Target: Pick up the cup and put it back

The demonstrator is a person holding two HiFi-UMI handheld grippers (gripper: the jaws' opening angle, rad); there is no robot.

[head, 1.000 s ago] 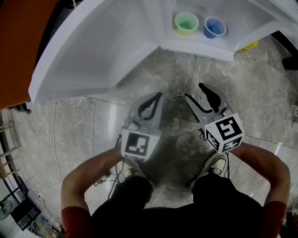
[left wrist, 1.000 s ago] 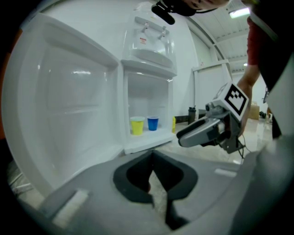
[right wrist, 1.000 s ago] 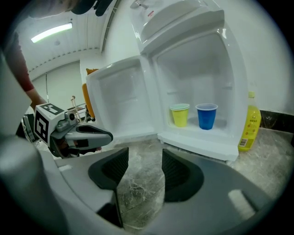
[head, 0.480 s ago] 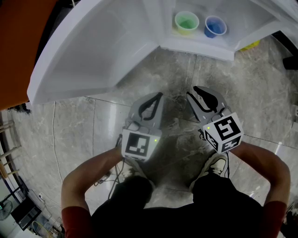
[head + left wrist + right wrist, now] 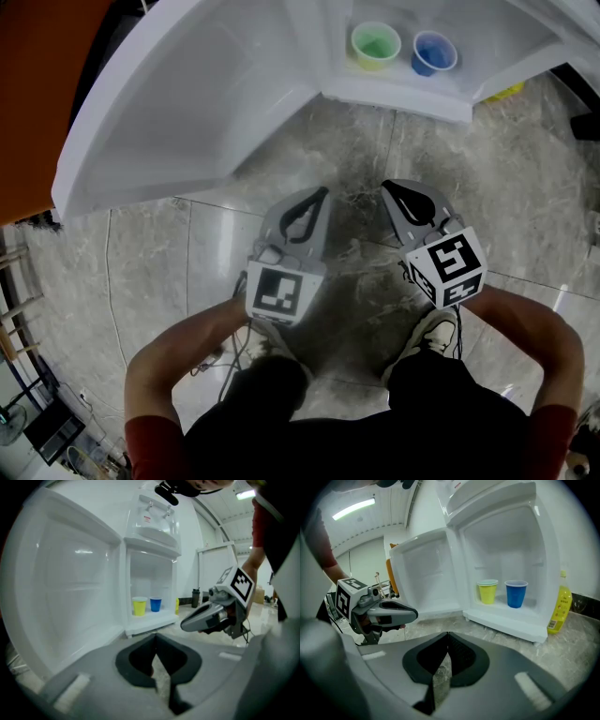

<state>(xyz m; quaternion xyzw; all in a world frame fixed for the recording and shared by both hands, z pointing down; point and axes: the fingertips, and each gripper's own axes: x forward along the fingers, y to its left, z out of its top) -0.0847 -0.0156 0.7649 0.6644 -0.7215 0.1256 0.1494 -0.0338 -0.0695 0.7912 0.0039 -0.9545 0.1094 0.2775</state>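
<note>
— Yellow cup [image 5: 376,45] and blue cup [image 5: 433,53]: where are they?
— Upright inside the open fridge [image 5: 394,98], on its bottom, with the blue one just beside the yellow at its 3 o'clock. From your grippers they stand well apart, at 12 to 1 o'clock.
— And my hands?
— Both forearms reach forward with the elbows out. The grippers hang over the stone floor [image 5: 141,253], tipped down. Your left gripper [image 5: 317,193] points to 1 o'clock, jaws together, nothing in them. Your right gripper [image 5: 390,188] points to 11 o'clock. Its jaws have just been closing and now meet, empty too. The two tips are near, not touching.
— The door [image 5: 178,112]?
— Swung wide, at your 10 o'clock.
</note>
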